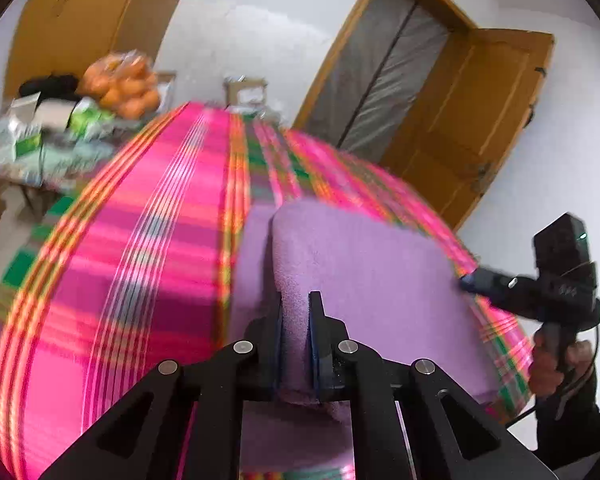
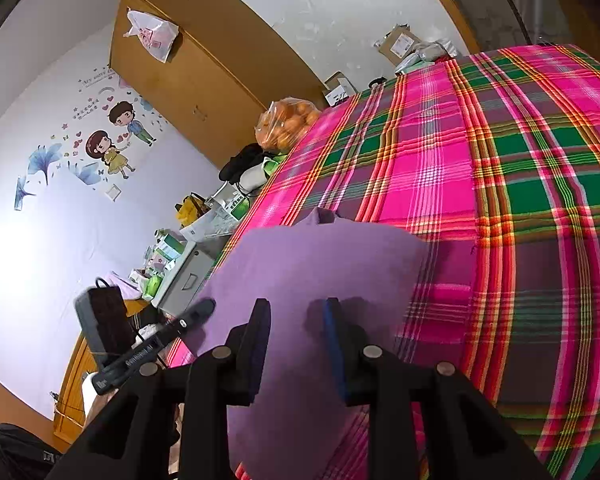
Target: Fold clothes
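A purple garment [image 1: 380, 272] lies on a bed with a pink and green plaid sheet [image 1: 140, 260]. My left gripper [image 1: 297, 316] is shut on a raised fold at the garment's near left edge, and the cloth bulges up between the pads. In the right wrist view the same purple garment [image 2: 320, 264] spreads flat under my right gripper [image 2: 298, 320]. Its jaws stand apart over the cloth and cast shadows on it, with nothing pinched. From the left wrist view the right gripper [image 1: 470, 280] points at the garment's right edge. The left gripper [image 2: 202, 310] shows at that garment's left edge.
A bag of oranges [image 2: 288, 120] and a cluttered side table [image 2: 180, 256] stand along the bed's far left side, by a wooden wardrobe [image 2: 204, 72]. An open wooden door [image 1: 472, 120] is behind the bed. A person's hand [image 1: 548, 368] holds the right gripper's handle.
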Tool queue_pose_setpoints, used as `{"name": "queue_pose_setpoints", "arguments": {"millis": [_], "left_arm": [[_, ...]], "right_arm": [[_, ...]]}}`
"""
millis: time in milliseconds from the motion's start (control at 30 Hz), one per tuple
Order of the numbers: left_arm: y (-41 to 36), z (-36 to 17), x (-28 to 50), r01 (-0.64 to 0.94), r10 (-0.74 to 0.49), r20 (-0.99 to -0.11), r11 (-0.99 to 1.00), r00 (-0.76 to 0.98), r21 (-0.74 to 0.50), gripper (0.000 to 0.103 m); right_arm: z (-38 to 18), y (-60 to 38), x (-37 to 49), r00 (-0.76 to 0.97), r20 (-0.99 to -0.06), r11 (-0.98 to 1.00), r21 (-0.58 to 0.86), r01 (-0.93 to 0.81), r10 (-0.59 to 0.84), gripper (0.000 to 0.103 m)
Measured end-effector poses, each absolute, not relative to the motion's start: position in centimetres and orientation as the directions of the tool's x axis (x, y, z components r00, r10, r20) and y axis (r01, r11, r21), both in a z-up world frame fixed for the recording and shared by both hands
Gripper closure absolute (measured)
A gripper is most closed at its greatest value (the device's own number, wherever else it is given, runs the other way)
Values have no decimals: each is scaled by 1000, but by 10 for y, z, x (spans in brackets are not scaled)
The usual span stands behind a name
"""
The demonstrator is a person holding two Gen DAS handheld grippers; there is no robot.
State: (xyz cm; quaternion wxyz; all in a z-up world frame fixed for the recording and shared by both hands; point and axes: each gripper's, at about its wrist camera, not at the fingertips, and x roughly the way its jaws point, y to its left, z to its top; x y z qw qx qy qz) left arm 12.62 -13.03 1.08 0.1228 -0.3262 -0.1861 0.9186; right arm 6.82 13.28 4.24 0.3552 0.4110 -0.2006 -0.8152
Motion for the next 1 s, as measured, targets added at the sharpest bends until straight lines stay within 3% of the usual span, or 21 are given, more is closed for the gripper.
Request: {"name": "queue_pose_setpoints", "arguments": {"millis": [300, 400, 533, 767, 900, 1000], "left_arm": [[-132, 1, 137, -91, 332, -545, -902, -770, -421, 92], [-133, 0, 136, -93, 336, -542, -900, -770, -426, 92], [-133, 1, 135, -99, 341, -547, -901, -765, -423, 92], [-137, 6, 132, -101, 342, -558, -904, -756, -416, 87], [-141, 18, 135, -86, 298, -555, -923, -777, -375, 86], [-144, 29, 133, -69, 260, -547, -936, -796, -344, 86]], "right_arm": [[40, 134, 58, -464, -540, -709, 585, 394, -703, 75], [36, 131, 46, -489, -575, -752, 550, 364, -657, 86], [18, 118, 25, -463, -631, -782, 519, 344, -622, 87], [21, 119, 30, -483, -616, -783, 485, 390, -622, 86], [32, 130, 51, -506, -557, -753, 480, 450, -658, 86], [30, 133, 70, -495, -576, -758, 446, 476, -650, 85]]}}
